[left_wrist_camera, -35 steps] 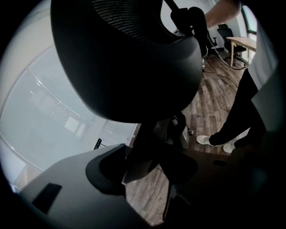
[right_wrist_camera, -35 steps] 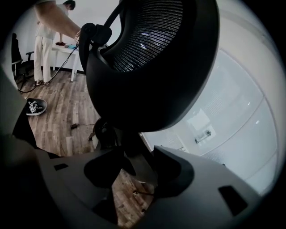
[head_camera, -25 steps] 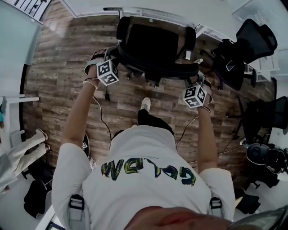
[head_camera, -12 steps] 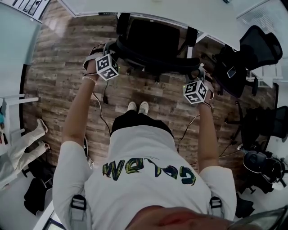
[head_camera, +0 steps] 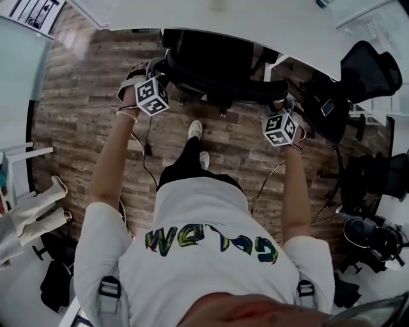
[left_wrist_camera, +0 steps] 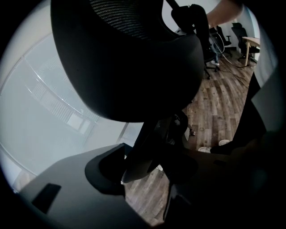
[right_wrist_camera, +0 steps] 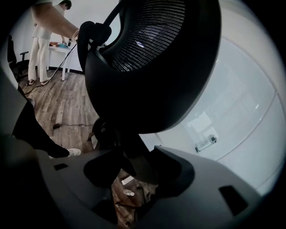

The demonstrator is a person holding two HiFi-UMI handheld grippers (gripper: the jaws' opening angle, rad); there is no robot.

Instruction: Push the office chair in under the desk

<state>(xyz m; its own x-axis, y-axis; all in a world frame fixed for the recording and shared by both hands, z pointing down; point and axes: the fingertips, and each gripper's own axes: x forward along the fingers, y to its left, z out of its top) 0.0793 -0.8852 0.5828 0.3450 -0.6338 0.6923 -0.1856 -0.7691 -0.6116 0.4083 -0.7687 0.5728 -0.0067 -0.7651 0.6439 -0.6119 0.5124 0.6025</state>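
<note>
- Head view: the black, mesh-backed office chair has its seat under the desk and its backrest just outside the desk edge.
- The left gripper and right gripper each clamp the backrest frame, one at either end.
- It probably feels heavy but rolls easily; push on the stiff frame, not the yielding mesh.

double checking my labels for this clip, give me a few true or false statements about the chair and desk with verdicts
The black mesh office chair sits partly under the white desk. True.
Only one hand-held gripper is at the chair's backrest. False: the left hand-held gripper and the right hand-held gripper both are.
Grey carpet covers the ground. False: the floor is brown wood planking.
A second black office chair stands off to the right. True.
</note>
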